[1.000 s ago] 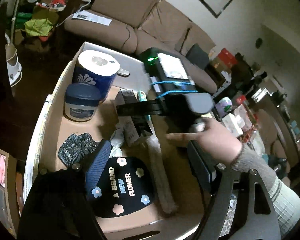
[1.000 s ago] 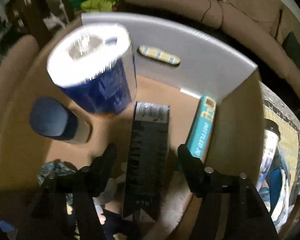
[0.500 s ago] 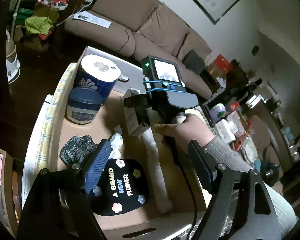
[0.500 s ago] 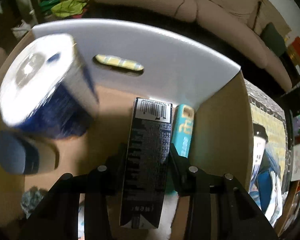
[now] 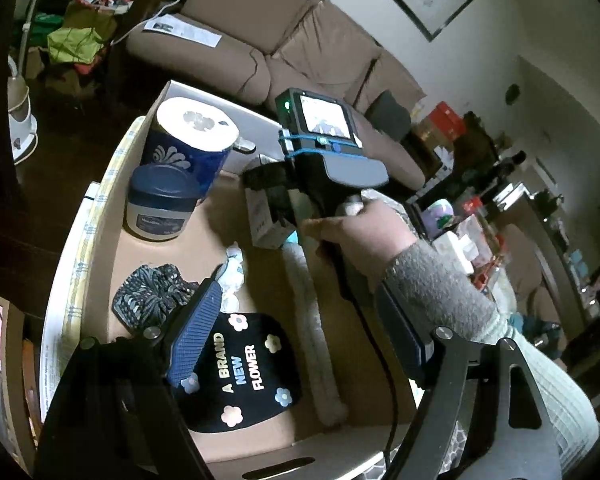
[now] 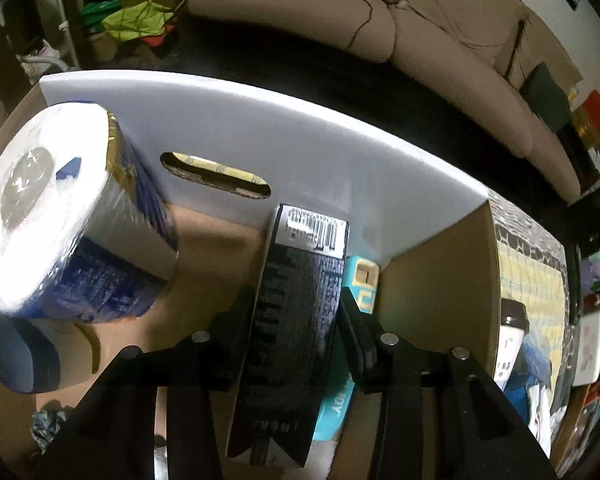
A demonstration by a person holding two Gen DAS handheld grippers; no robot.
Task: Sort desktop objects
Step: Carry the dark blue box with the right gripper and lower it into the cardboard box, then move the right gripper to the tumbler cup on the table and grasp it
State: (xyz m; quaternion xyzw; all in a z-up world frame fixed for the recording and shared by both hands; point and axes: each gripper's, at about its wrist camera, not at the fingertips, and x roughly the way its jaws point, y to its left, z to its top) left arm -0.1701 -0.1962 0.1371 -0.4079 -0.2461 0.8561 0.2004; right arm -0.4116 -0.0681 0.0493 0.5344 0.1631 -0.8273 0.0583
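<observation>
My right gripper (image 6: 296, 316) is shut on a long black box (image 6: 296, 320) with a barcode label, held above the floor of a cardboard box (image 6: 432, 280), near its white back wall. The same gripper (image 5: 268, 196) and the black box (image 5: 264, 216) show in the left wrist view. A teal box (image 6: 364, 284) lies just right of it. My left gripper (image 5: 296, 328) is open and empty, over a black pouch (image 5: 244, 364) reading "A BRAND NEW FLOWER".
In the cardboard box stand a wrapped toilet roll (image 5: 192, 140) and a blue-lidded jar (image 5: 160, 204). A patterned cloth (image 5: 148, 300), crumpled tissue (image 5: 232, 272) and a pale fuzzy strip (image 5: 312, 328) lie on its floor. A sofa (image 5: 260, 48) is behind; cluttered items sit right.
My right gripper closed on the black box and lifted it toward the white back wall. The left gripper drew back slightly and stayed open.
</observation>
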